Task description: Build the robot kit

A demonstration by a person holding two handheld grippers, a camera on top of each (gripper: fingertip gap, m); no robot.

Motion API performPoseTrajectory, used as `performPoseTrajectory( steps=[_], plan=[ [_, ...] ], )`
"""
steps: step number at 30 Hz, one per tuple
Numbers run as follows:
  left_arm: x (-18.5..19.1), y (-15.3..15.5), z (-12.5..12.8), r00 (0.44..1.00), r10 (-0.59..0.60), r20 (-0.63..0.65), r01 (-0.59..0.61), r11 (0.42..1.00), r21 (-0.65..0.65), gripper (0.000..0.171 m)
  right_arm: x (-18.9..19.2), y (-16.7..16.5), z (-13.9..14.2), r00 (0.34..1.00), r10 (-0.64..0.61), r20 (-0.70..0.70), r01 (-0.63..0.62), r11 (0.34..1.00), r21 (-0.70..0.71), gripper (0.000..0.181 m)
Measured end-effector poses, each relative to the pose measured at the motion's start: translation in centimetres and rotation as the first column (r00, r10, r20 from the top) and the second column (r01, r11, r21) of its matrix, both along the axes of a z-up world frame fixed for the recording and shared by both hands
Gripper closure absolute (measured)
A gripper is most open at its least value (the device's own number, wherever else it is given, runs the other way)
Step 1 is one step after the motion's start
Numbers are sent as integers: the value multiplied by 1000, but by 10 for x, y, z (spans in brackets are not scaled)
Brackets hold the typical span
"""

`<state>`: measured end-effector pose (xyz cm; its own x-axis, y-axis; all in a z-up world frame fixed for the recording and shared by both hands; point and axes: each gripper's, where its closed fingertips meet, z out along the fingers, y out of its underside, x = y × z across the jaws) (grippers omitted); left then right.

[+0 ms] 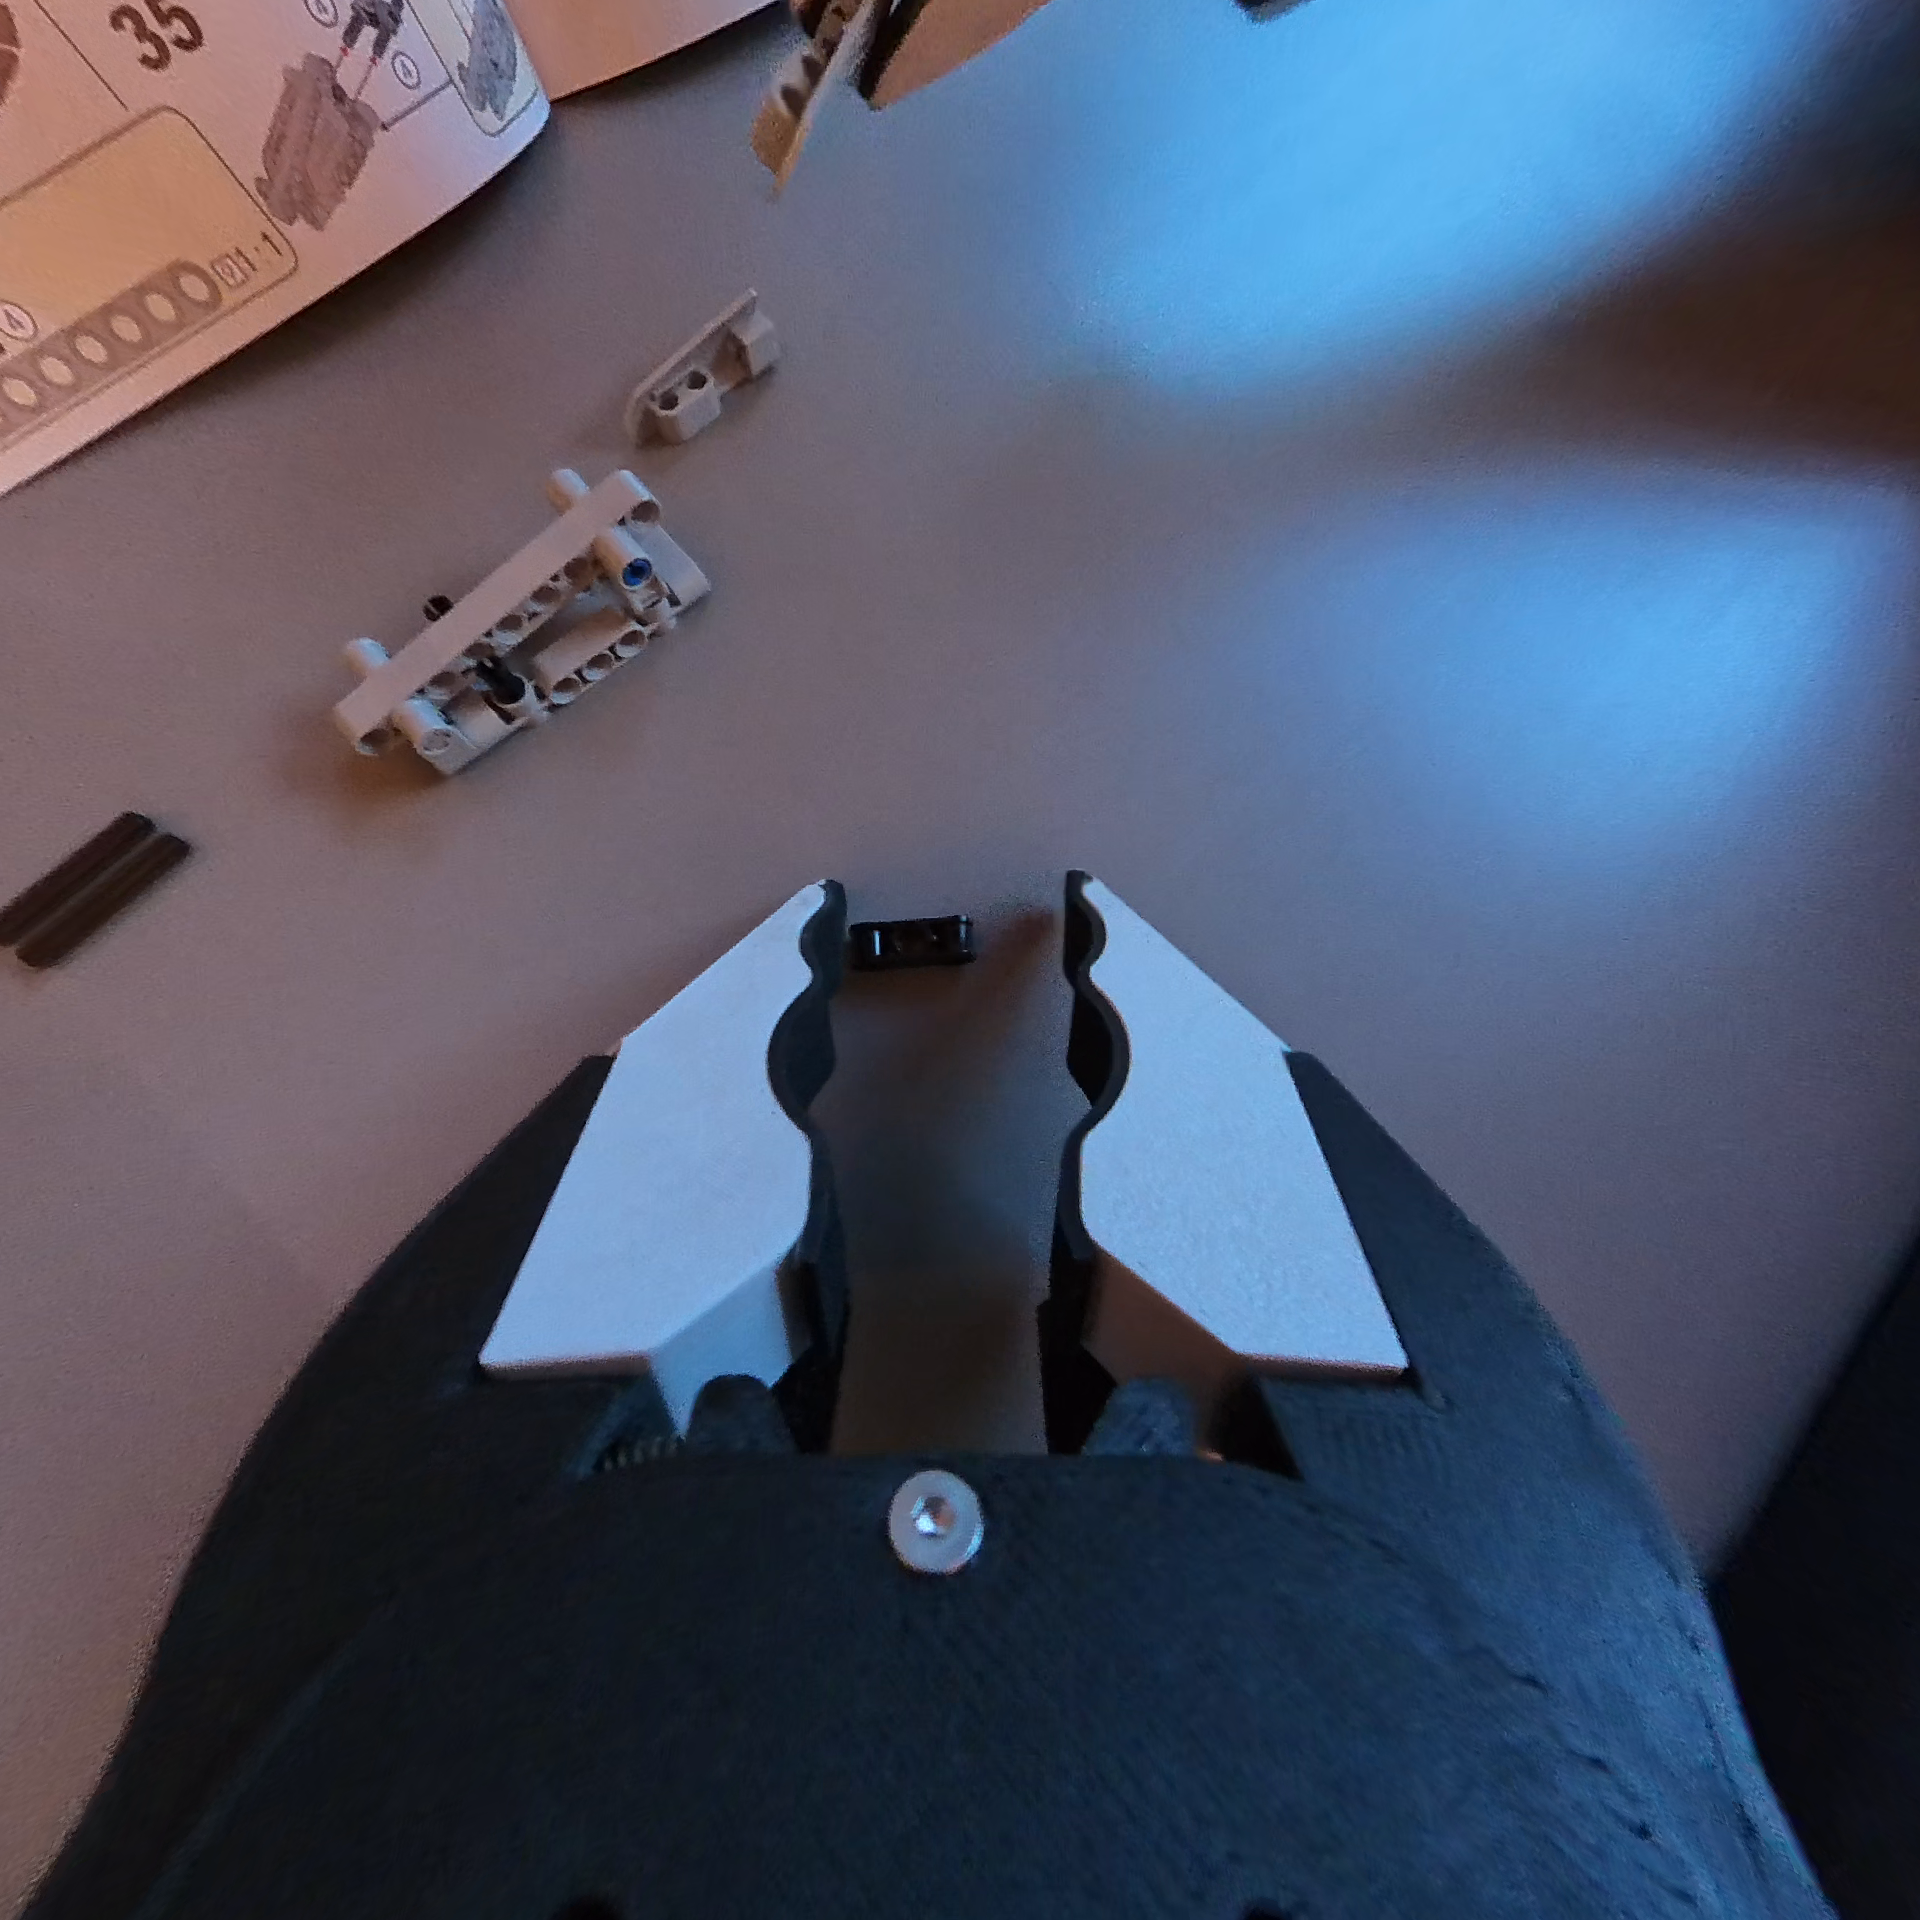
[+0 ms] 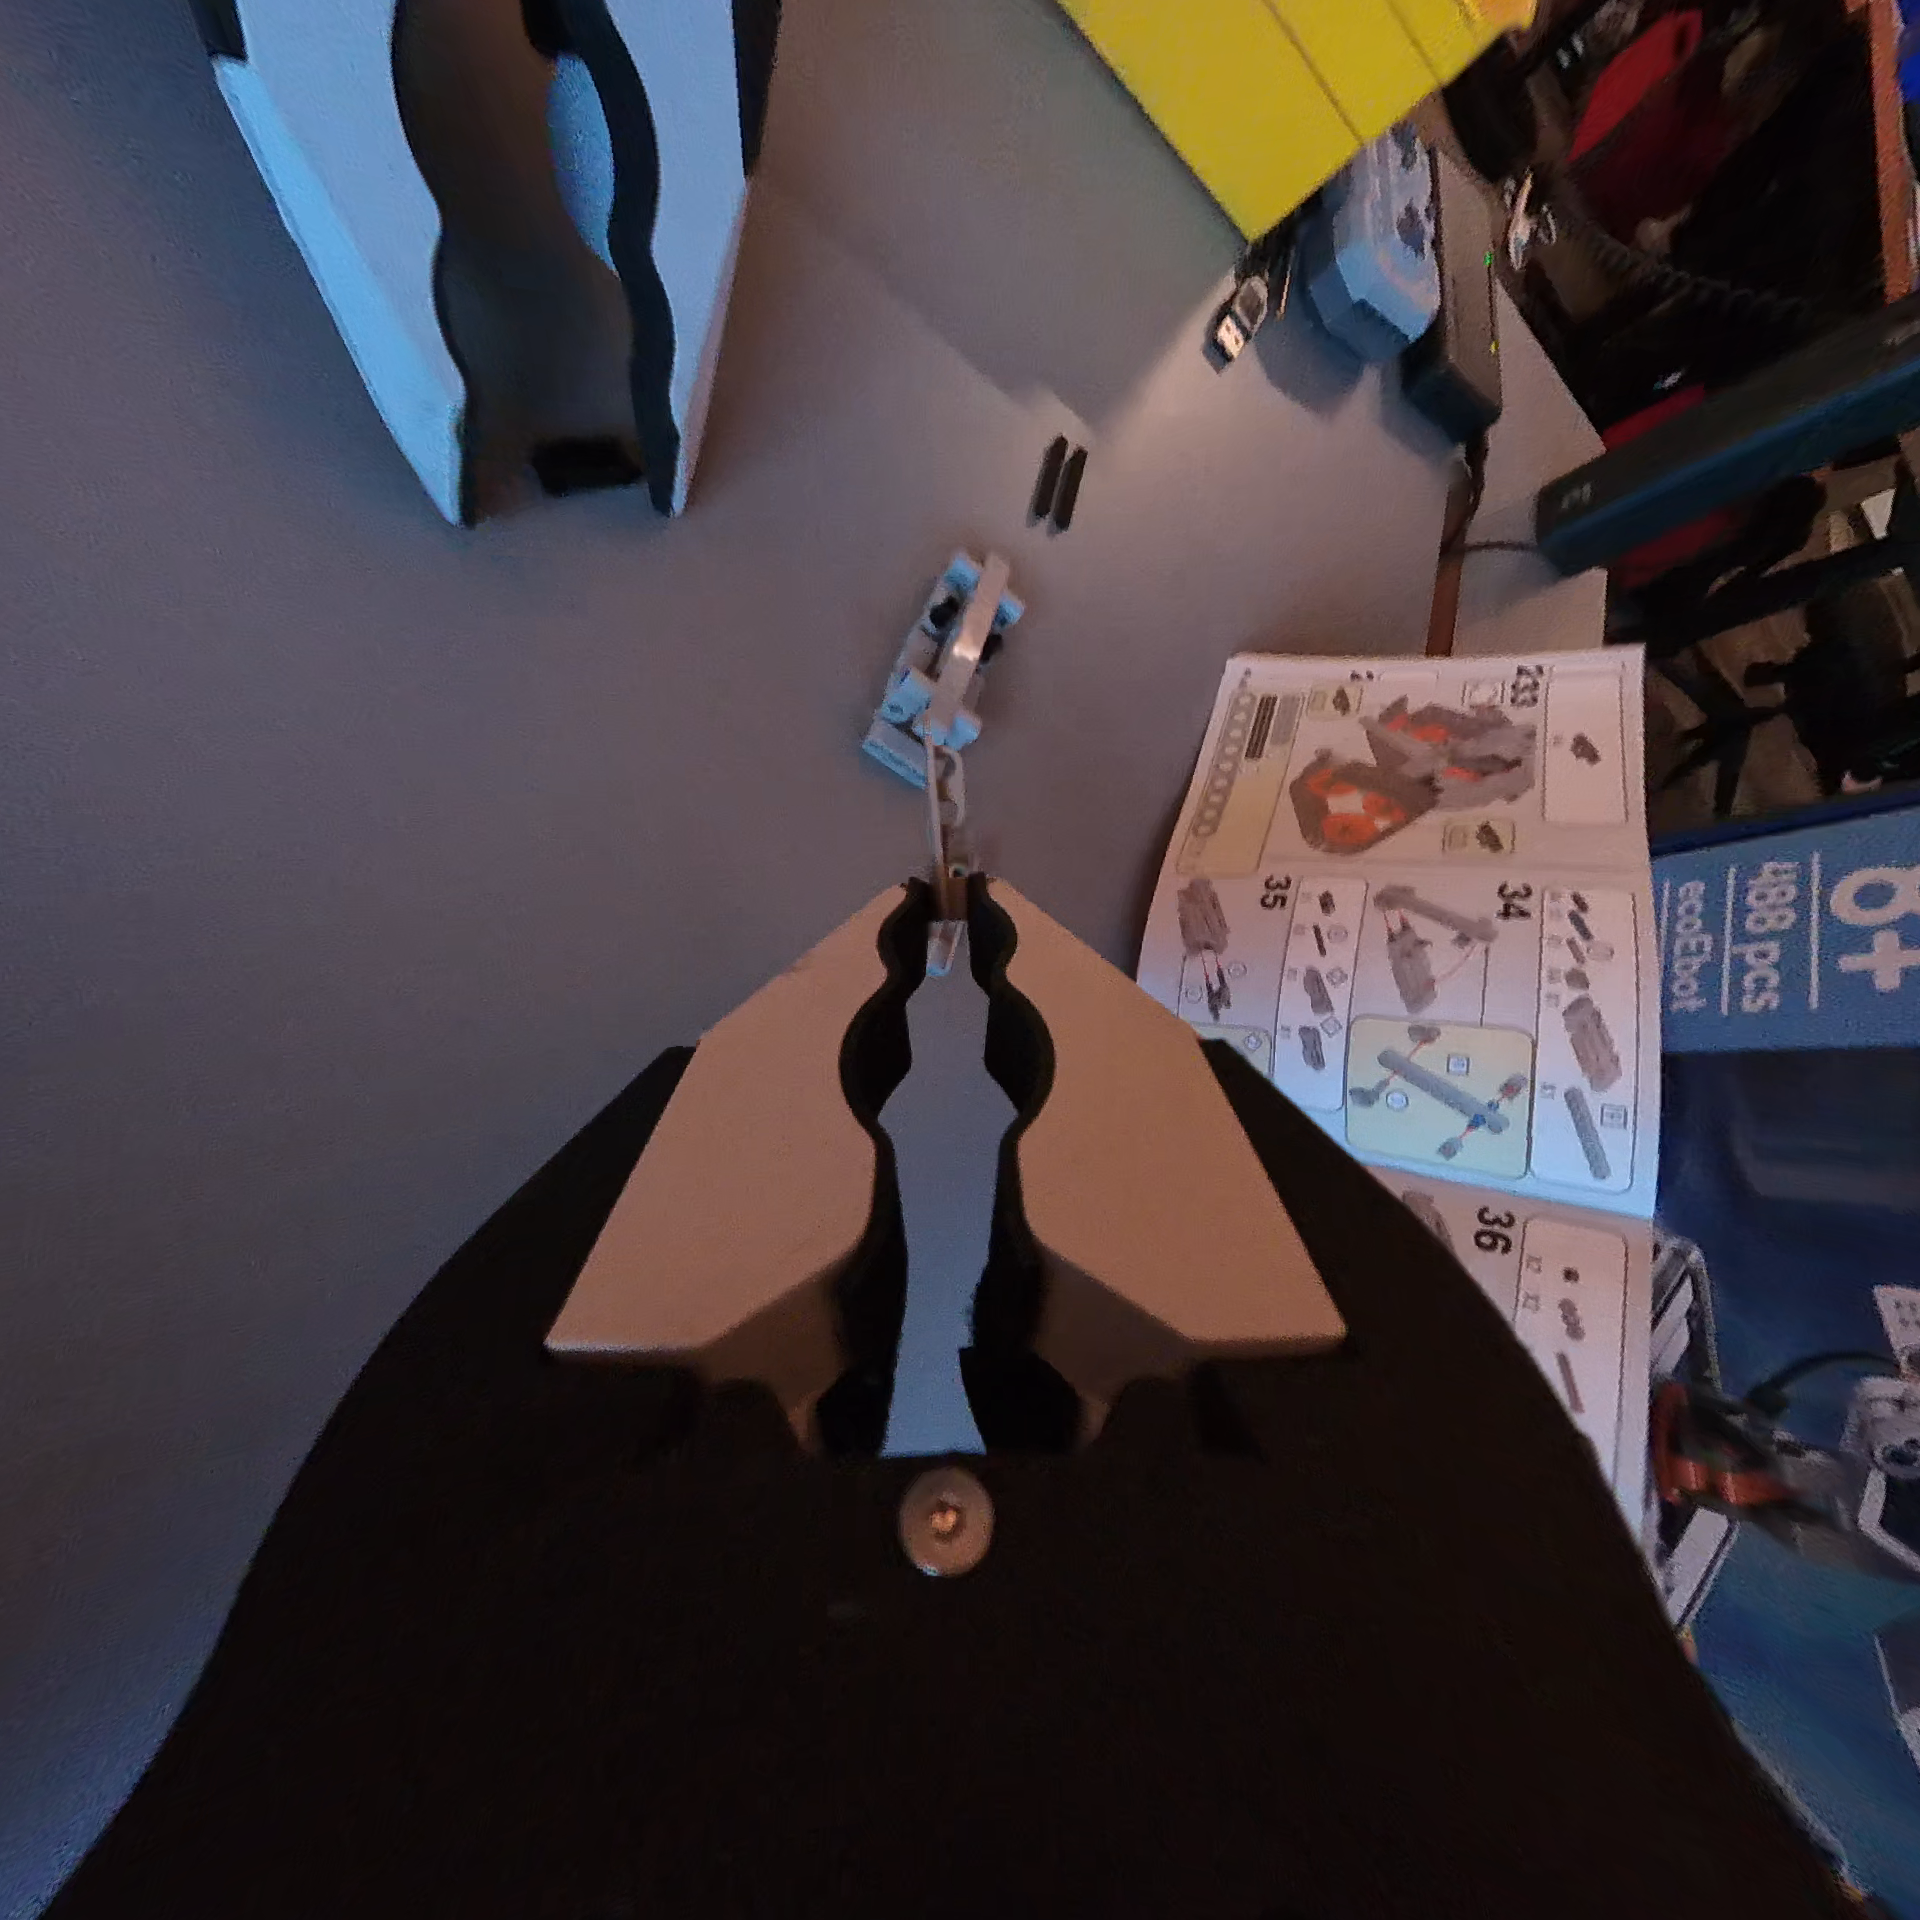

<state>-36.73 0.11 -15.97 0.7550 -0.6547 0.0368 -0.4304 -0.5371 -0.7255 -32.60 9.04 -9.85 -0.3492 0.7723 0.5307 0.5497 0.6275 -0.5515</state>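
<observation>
While the left gripper (image 1: 948, 920) sat open on the table (image 1: 1039, 623), straddling a small black connector (image 1: 912, 939) beside its left fingertip, the right gripper (image 2: 945, 902) was pinched on a thin grey piece (image 2: 945, 831), near the grey assembly (image 2: 945, 665).

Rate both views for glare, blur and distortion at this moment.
Left wrist view: blue glare patches wash the grey table; the small black piece between the open left tongs stays sharp. Right wrist view: dim, wide-angle bend, yellow box smeared; the right tongs clamp a pale piece.
</observation>
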Motion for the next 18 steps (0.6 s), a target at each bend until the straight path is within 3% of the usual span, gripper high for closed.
performPoseTrajectory(
  steps=[7,14,18],
  plan=[
    [-3,-1,6,995,48,91,-44,998,-44,118,-2,-4,2,1000,7,10,-7,999,38,174],
    [-6,6,29,994,45,102,-56,993,101,130,-15,-55,-27,989,89,116,-51,954,-294,174],
    [1,-1,19,999,-8,35,5,996,84,141,-22,-78,-46,975,127,185,-49,925,-376,174]
  ],
)
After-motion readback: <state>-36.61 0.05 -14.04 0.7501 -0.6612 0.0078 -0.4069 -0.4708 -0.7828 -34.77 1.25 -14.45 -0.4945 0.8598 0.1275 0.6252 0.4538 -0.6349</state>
